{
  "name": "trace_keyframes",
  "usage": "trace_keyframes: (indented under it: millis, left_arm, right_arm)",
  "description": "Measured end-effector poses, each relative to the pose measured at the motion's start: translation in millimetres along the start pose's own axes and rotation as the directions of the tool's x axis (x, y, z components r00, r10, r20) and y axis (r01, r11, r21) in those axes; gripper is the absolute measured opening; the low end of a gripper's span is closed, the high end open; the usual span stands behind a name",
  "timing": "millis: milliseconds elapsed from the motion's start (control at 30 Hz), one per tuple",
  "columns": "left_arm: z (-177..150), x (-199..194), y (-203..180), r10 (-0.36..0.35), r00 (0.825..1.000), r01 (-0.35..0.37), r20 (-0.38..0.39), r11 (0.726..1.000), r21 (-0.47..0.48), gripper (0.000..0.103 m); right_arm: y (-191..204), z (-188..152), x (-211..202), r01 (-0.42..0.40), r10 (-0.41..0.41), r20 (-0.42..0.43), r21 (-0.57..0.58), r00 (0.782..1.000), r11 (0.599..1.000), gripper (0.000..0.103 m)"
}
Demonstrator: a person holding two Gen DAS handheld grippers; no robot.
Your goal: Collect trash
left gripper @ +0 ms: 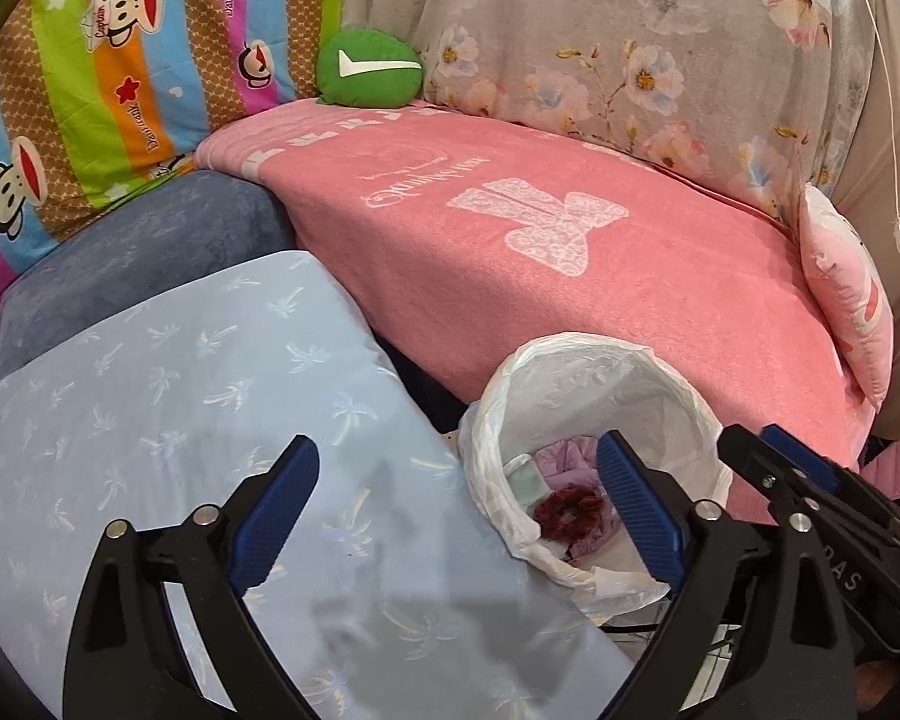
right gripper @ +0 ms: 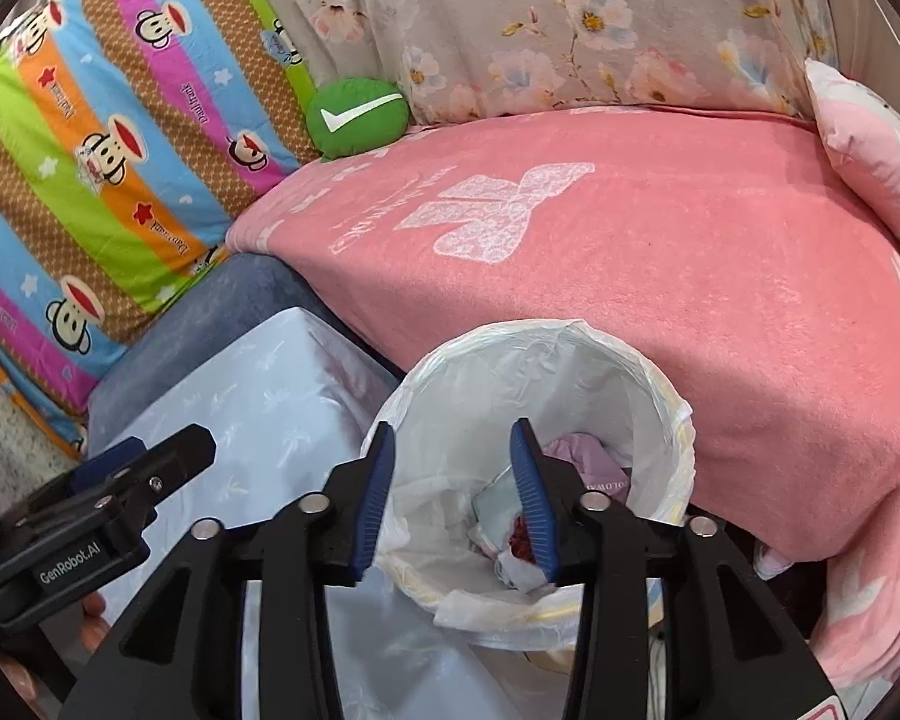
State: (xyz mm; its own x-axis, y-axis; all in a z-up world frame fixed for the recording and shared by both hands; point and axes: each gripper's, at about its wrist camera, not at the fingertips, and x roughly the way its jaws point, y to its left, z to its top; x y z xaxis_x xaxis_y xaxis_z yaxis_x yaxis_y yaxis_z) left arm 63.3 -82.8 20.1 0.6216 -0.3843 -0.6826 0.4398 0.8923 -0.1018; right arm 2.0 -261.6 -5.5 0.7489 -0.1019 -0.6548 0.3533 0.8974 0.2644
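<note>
Two tongs, left (left gripper: 456, 504) and right (right gripper: 453, 492), both gaping, nothing held. One lined bin (right gripper: 660, 396) beside bed (red scrap (left gripper: 570, 513), lilac wrapper (right gripper: 582, 456) inside). One green cushion (right gripper: 354, 117).

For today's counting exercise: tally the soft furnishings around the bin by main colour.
Pink: 2, blanket and small cushion
Green: 1, round cushion
Light blue: 1, pillow
Dark blue: 1, cushion
Striped multicolour: 1, quilt
Total: 6

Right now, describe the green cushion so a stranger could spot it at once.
Start at the pink blanket on the sofa and go to its far left corner. There sits the green cushion, round, with a white tick; its neighbours are striped or floral.
</note>
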Motion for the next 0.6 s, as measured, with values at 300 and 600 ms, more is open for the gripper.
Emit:
trace_keyframes:
  millis: [300,600]
  left_arm:
    - [-16,-7,6,0.075,0.997,-0.075,-0.003,0.997,0.014,0.094]
    - [-32,-10,1,0.123,0.992,-0.123,-0.010,0.991,0.049,0.094]
  right_arm:
    - [17,-15,-20,0.109,-0.106,0.038,-0.102,0.994,0.989,0.078]
    - [15,-27,-27,0.150,-0.149,0.014,-0.136,0.989,0.979,0.086]
